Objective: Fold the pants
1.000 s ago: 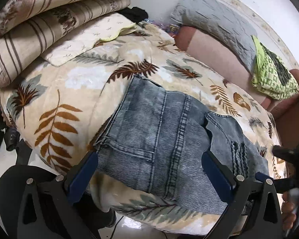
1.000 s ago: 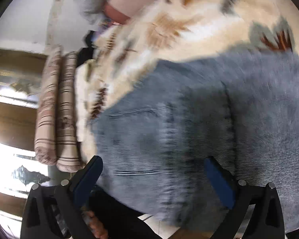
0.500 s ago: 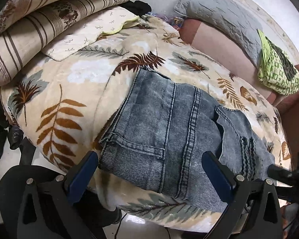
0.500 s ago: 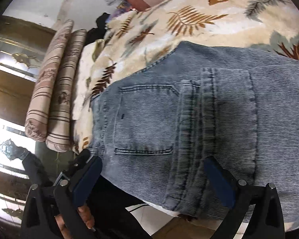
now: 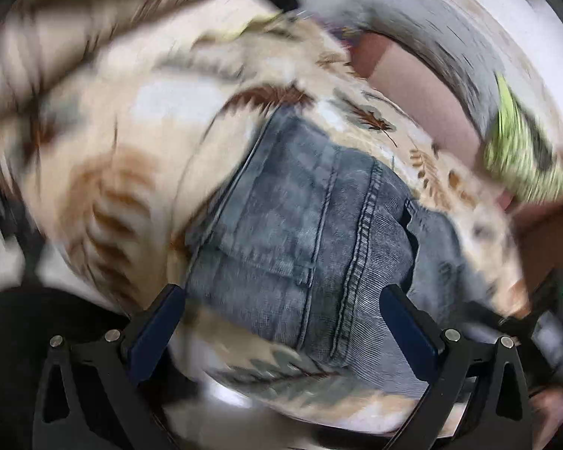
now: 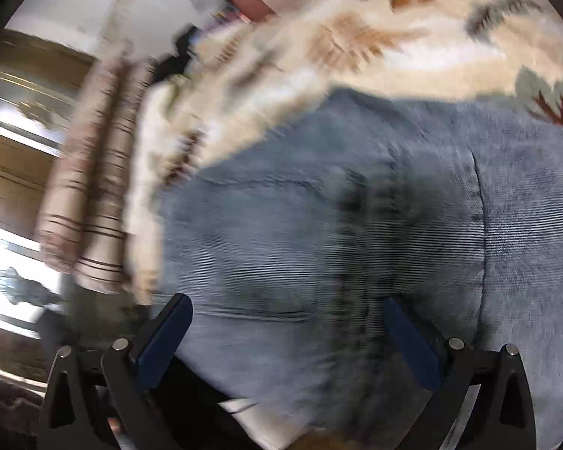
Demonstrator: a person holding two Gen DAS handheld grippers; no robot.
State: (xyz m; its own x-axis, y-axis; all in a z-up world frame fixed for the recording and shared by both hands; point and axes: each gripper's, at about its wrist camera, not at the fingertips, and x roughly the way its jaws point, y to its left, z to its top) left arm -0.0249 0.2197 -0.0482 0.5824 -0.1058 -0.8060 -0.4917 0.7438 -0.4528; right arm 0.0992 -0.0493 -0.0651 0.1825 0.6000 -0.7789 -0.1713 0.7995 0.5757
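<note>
Folded grey-blue jeans lie near the front edge of a bed covered by a cream leaf-print blanket. A back pocket and a double-stitched seam face up. My left gripper hovers open over the jeans' near edge, nothing between its blue pads. In the right wrist view the jeans fill most of the frame, and my right gripper stands open just above them, holding nothing. Both views are smeared by motion.
Striped rolled bedding lies along the far left of the bed. A pink cushion, a grey pillow and a green cloth sit at the back right. The other gripper's body shows at the right edge.
Both cameras are swinging, so the views have gone blurred. The right gripper has come closer to the jeans. The jeans have not moved and both grippers stay open.
</note>
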